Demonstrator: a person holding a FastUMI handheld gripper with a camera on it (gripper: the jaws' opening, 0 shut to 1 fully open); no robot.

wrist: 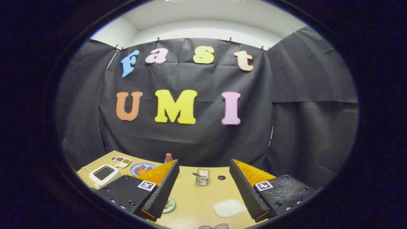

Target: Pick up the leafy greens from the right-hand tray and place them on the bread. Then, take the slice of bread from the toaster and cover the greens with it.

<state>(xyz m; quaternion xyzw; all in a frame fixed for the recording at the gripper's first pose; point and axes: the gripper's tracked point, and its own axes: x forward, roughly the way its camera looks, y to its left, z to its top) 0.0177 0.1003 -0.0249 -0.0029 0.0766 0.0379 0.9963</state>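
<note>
My gripper [203,163] is held high above the wooden table [197,194], open, with a wide gap and nothing between its fingers. A white toaster [103,174] stands at the table's left side, left of the left finger; its slot looks dark and I cannot make out bread in it. A small plate [169,205] peeks out from behind the left finger, mostly hidden. A flat white tray [228,208] lies close to the right finger's inner side and looks bare from here.
Behind the toaster lie a small compartment tray [121,161], a blue plate with brownish food [141,169] and a bottle with an orange cap [168,157]. A small wire basket [202,176] stands mid-table beside a round hole [221,177]. A person's fingertips [214,226] show nearest me.
</note>
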